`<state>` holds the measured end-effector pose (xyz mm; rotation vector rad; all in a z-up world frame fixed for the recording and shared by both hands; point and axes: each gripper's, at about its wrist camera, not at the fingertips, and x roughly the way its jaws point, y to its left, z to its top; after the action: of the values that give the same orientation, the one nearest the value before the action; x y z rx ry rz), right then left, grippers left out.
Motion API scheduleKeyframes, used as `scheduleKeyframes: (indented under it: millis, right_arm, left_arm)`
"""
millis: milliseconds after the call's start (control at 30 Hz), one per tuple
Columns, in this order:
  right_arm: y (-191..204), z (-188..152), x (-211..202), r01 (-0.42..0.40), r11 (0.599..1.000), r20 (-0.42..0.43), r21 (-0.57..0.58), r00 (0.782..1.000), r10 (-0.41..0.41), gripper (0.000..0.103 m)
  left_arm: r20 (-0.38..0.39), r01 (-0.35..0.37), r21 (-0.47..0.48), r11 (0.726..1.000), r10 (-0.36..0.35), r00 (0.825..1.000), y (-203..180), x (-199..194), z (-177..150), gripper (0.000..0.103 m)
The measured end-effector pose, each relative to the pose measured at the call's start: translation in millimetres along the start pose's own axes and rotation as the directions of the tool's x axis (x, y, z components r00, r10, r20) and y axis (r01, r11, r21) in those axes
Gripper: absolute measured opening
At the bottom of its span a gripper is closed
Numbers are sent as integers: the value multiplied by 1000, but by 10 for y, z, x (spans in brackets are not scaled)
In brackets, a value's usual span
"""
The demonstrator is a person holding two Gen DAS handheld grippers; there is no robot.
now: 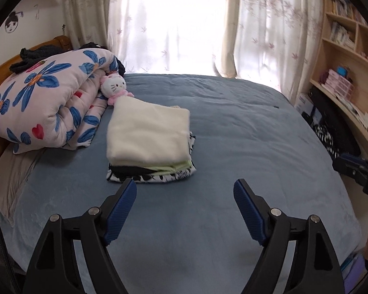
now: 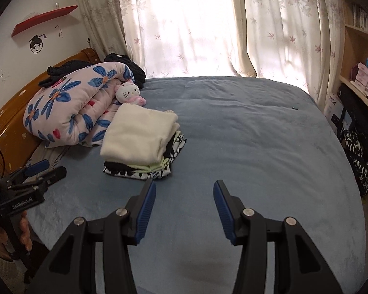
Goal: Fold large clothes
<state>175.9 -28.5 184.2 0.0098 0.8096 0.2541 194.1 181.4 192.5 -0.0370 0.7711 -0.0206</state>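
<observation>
A stack of folded clothes [image 1: 148,144] lies on the blue bed [image 1: 233,127]: a cream fleece piece on top, pale green and black layers under it, a black-and-white print at the bottom. In the right wrist view the same stack [image 2: 139,142] sits left of centre. My left gripper [image 1: 185,188] hovers above the bedspread just in front of the stack, jaws wide apart with nothing between them. My right gripper [image 2: 184,191] hangs over the bed [image 2: 257,147] right of the stack, open and empty too. Each gripper shows at the edge of the other's view: right gripper [image 1: 350,169], left gripper [image 2: 46,169].
A rolled floral quilt [image 1: 44,105] with dark clothes on top lies by the wooden headboard [image 2: 17,120]. A cat plush [image 1: 114,87] leans behind the stack. Curtains [image 1: 174,24] hang beyond the bed; shelves [image 1: 348,56] stand right, with patterned fabric [image 2: 358,161] beside the bed.
</observation>
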Motion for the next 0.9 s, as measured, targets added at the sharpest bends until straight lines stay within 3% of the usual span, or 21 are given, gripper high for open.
scheduleKeyframes:
  millis: [167,233,433,600,833,900]
  right_arm:
    - [-112,-412,-91,35,999,-38,-13,999,-36,50]
    - [-131,-572,-111,66,998,-45,-23,997,-67,56]
    - [-199,-998,-168,91,995,-50,-41,994,-94,60]
    - [-272,-1309,-231,117,993,-39,-17,992,-118,74]
    - [-442,-1661,-239,90,993,-41,79,995,-87,75]
    - [-467,-1790,-255,113,989,-26,92,993,-111,75]
  left_arm:
    - [-28,16,58,998,-14,1000,-422,-116,-356,80]
    - [-35,15,70,997,-12,999,-560,-145,-487,80]
    - [-21,45,68,997,-44,999,-836,-240,-830,80]
    - [-7,29,71,997,-29,1000,-1029,-263,-1135,80]
    - [-17,31,34,999,-30,999,-1199,-206,-1535,80]
    - [-15,16,35,999,-16,1000,-1247,-188,-1637,80]
